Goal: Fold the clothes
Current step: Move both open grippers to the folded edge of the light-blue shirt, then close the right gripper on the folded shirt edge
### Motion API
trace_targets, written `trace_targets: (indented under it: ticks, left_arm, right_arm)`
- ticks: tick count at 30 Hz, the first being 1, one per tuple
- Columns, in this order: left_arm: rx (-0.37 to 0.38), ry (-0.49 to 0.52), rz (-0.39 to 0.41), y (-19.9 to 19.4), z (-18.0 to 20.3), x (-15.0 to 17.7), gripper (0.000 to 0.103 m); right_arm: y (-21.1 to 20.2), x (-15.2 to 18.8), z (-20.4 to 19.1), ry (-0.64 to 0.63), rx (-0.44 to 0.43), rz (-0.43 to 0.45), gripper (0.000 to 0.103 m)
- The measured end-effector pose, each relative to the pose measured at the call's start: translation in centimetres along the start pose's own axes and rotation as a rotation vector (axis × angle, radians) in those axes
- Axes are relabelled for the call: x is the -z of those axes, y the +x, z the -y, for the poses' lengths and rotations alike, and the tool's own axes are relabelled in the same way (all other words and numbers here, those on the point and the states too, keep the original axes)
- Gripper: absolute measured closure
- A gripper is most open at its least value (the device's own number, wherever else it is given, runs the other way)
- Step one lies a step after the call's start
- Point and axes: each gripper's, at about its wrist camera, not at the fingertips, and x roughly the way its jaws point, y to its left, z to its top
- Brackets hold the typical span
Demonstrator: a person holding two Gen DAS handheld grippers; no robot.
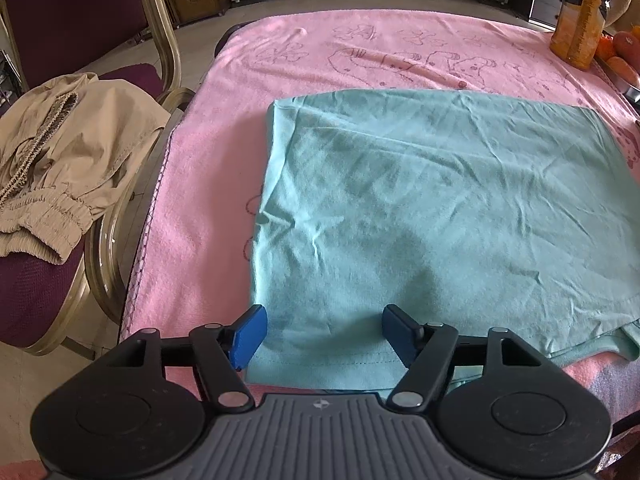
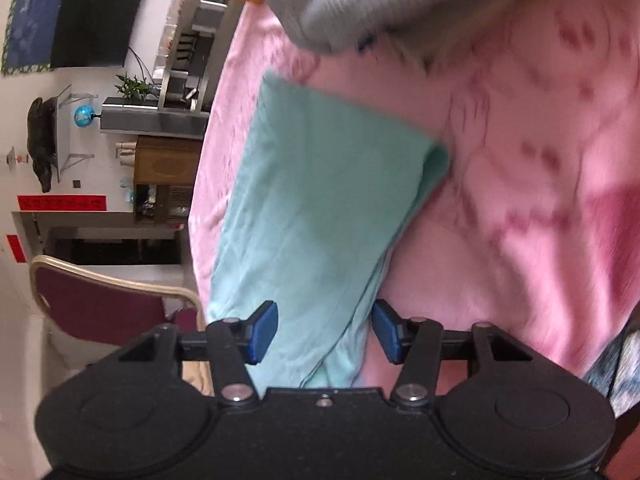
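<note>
Blue pads of my left hand-held gripper (image 1: 322, 334) fill the bottom of the left wrist view, spread apart over the near hem of the teal shirt (image 1: 440, 208). Nothing is pinched: the cloth lies flat between the pads, so that gripper is released. I judge it is placed there to take the lower left corner for the next fold.

My right hand-held gripper (image 2: 325, 330) sits at the bottom of its own view, which is rolled sideways and blurred. Its jaws also stand apart, straddling the shirt's layered edge where it runs down to the bottom centre. The pads do not press the fabric as far as I can see, so I read it as unclenched too, lined up on the opposite corner (two corners lifted together keep the fold square).

Spread over the pink towel (image 1: 224, 168) on the tabletop, the shirt fills the centre and right of the left view, already doubled into a rough rectangle, creased but flat. Beige trousers (image 1: 68, 160) lie heaped on the chair (image 1: 24, 292) at the left edge, apparently waiting their turn. An orange packet (image 1: 580, 16) stands in the upper right corner, clear of the shirt. A grey sleeve (image 2: 380, 0) crosses the top of the right view.
</note>
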Motion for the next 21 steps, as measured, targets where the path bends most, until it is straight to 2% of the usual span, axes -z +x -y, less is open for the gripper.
trace_targets:
  ticks: [3,8,10,14,17,21]
  left_arm:
    - [0.001,-0.001,-0.001,0.0,-0.1,-0.1,0.033]
    - [0.007,-0.006,-0.004,0.0,-0.2,-0.1,0.033]
    - [0.008,-0.007,-0.004,0.0,-0.2,0.0,0.033]
    - [0.007,-0.005,-0.005,0.0,-0.2,0.0,0.033]
    - [0.009,-0.006,-0.006,0.1,-0.3,0.0,0.033]
    - [0.010,-0.010,-0.008,0.1,-0.2,0.0,0.032]
  right_arm:
    - [0.6,0.4,0.1,0.020,-0.041,-0.015,0.052]
    - [-0.6,-0.1,0.3,0.042,-0.044,0.170,0.053]
    - [-1.0,-0.5,0.6,0.066,-0.050,0.207,0.053]
    - [0.7,-0.5,0.3,0.047,-0.086,0.100,0.053]
    - [1.1,-0.7,0.1,0.046,-0.081,0.089,0.053]
    - [0.1,-1.7,0.8,0.126,-0.072,0.238,0.053]
